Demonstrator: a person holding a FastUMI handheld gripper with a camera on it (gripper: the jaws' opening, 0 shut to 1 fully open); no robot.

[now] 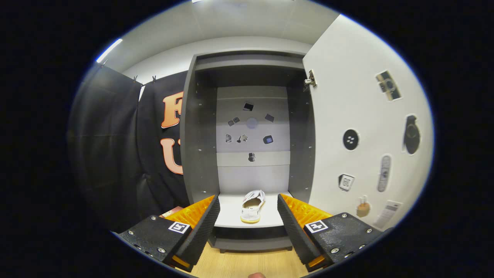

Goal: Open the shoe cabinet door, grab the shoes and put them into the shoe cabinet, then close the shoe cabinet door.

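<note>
We saw the gripper [248, 216] spread wide, holding nothing, its fingers [200, 227] aimed at the tall dark grey shoe cabinet [200, 154]. The white cabinet door [359, 116] stood swung open to the right, covered in small stickers. One white canvas shoe with a pale yellow sole [252, 205] lay on the cabinet's light bottom shelf [231, 216], beyond and between the fingers, touching neither. Light wood floor [247, 264] lay below.
</note>
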